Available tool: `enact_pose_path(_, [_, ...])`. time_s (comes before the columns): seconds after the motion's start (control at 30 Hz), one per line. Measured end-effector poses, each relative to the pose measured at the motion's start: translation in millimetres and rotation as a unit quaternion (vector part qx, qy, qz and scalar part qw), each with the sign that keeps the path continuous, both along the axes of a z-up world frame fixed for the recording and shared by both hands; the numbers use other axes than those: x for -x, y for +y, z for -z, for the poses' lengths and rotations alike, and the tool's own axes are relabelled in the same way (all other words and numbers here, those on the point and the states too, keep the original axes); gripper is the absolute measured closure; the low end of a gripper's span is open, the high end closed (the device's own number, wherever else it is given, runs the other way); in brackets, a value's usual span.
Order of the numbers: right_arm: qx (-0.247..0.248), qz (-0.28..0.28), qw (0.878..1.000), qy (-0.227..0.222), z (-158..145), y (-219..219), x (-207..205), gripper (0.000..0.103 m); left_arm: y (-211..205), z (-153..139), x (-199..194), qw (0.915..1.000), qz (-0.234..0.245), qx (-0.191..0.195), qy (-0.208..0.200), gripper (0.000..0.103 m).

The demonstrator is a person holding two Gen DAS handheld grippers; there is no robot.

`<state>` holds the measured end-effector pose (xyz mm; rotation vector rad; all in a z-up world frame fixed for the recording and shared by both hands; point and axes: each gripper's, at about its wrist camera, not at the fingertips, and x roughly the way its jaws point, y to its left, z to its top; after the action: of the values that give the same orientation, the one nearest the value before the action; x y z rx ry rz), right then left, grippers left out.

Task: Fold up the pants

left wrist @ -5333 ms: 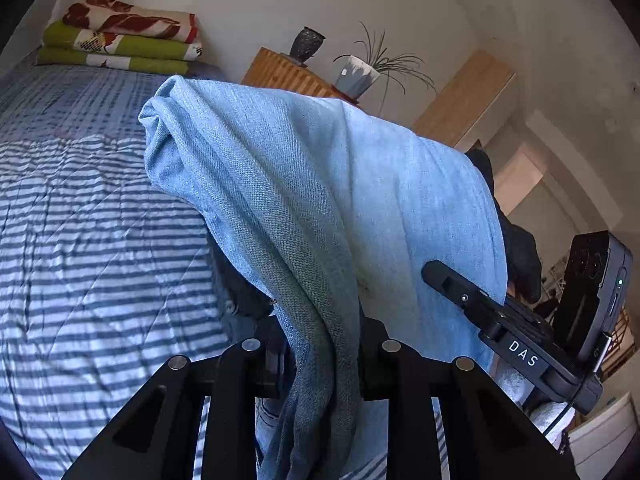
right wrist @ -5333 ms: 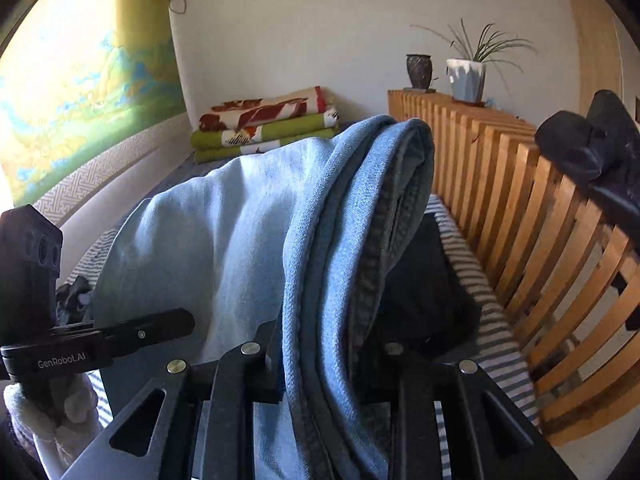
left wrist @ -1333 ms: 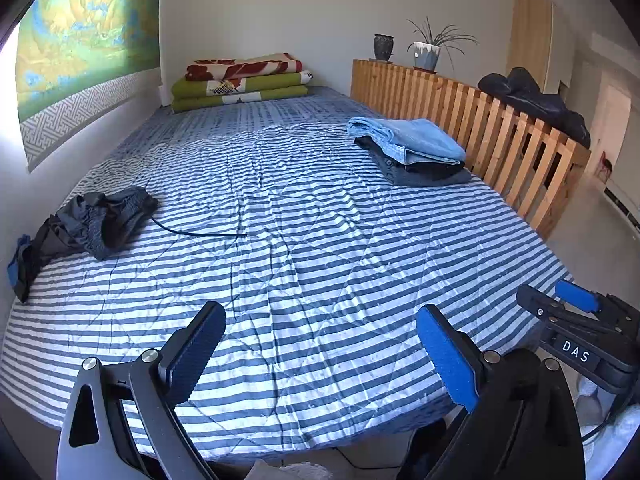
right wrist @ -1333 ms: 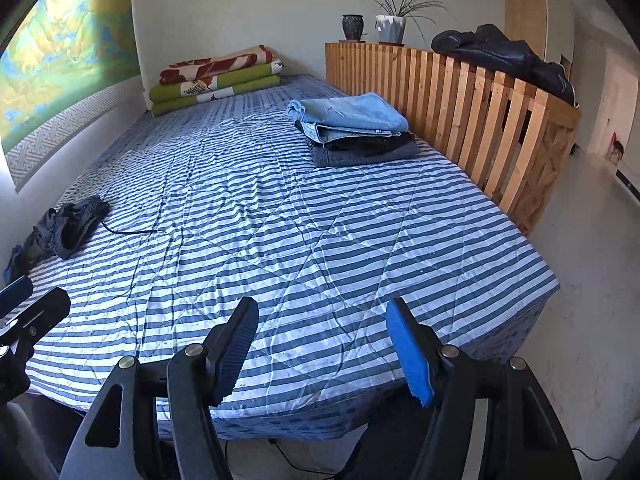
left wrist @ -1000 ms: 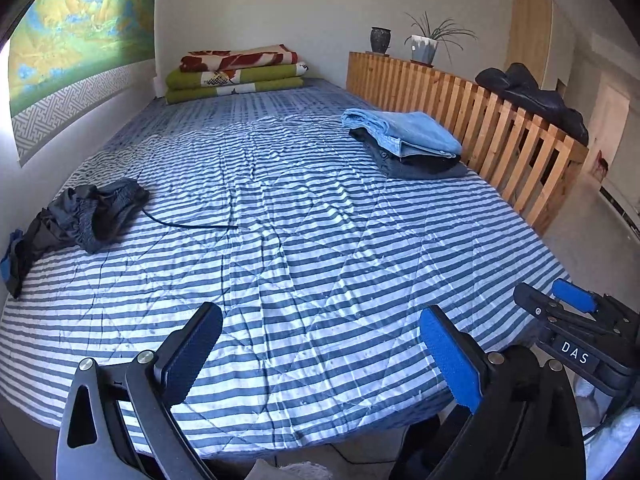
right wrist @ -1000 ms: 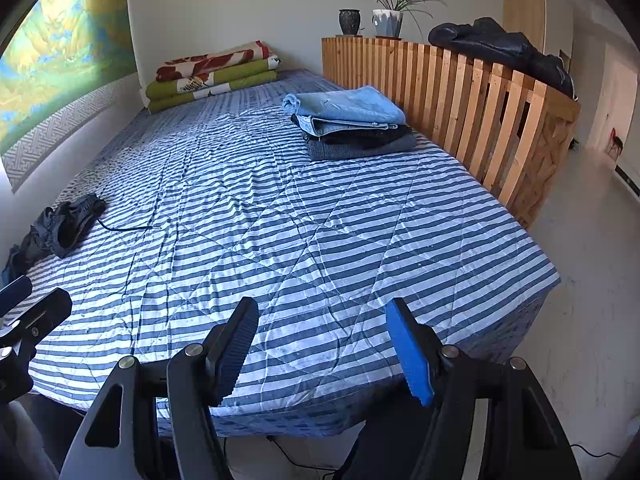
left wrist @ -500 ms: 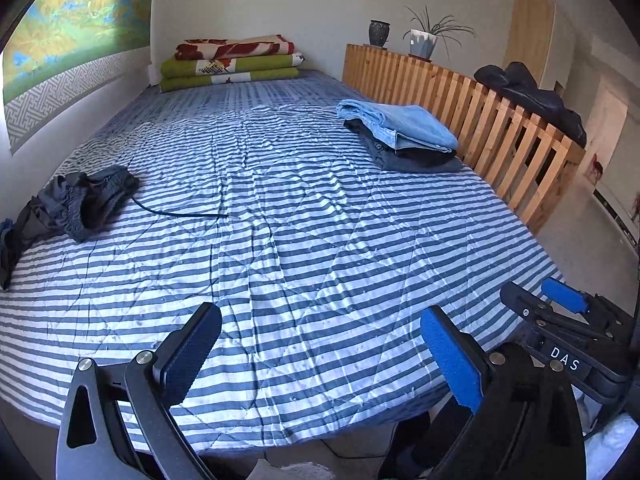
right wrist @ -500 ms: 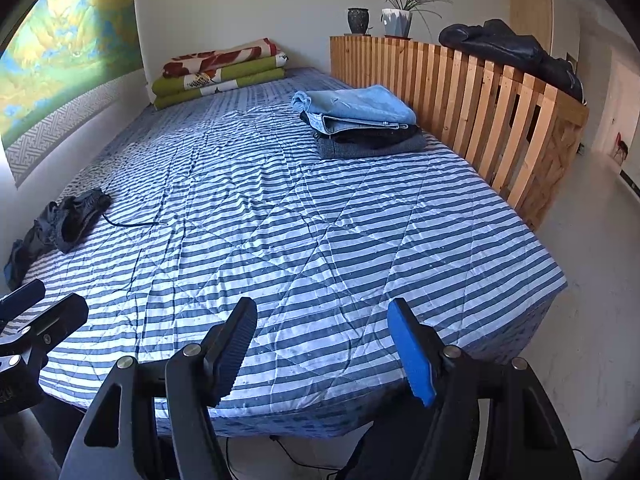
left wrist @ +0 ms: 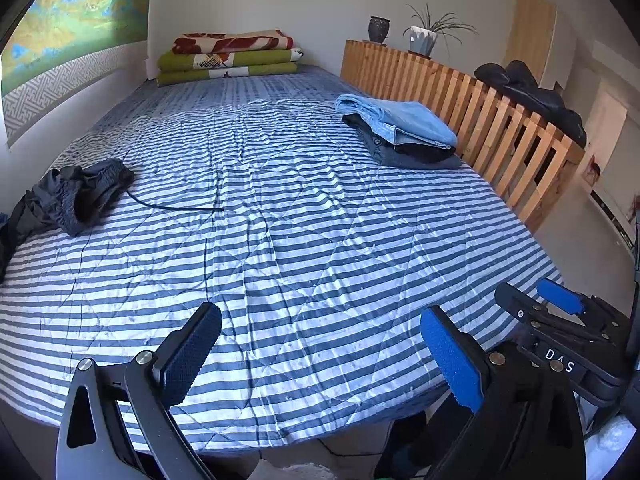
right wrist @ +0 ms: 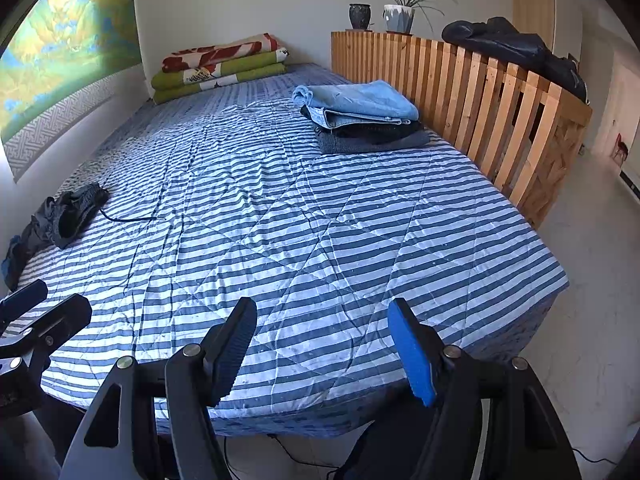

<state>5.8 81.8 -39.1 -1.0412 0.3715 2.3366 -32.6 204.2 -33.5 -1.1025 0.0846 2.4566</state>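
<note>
Both my left gripper [left wrist: 320, 344] and right gripper [right wrist: 322, 340] gape wide and empty above the near edge of the quilted striped bed [right wrist: 320, 240], while the folded denim pants [right wrist: 356, 106] top a soft stack far ahead to the right, beside slatted wooden railing [right wrist: 480, 92].

dark clothes [left wrist: 68, 196]: left end cut off | wall hanging [right wrist: 60, 60]: edge-cropped

The bedspread [left wrist: 320, 240] is blue-and-white striped. At two o'clock on it, light blue jeans [right wrist: 360, 98] top black and grey folded pants [right wrist: 372, 138]. At nine o'clock — dark crumpled pants [left wrist: 76, 196]. At twelve o'clock, green and red-floral blankets [left wrist: 230, 56] — beside a pale wooden slatted rail [right wrist: 480, 88].
</note>
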Motion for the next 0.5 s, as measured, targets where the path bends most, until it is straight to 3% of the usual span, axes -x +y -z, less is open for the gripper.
enact_pose_path(0.5, [-0.001, -0.006, 1.0, -0.005, 3.0, -1.5, 1.1, 0.039, -1.9, 0.4, -2.0, 1.0, -0.002, -0.001, -0.001, 0.002])
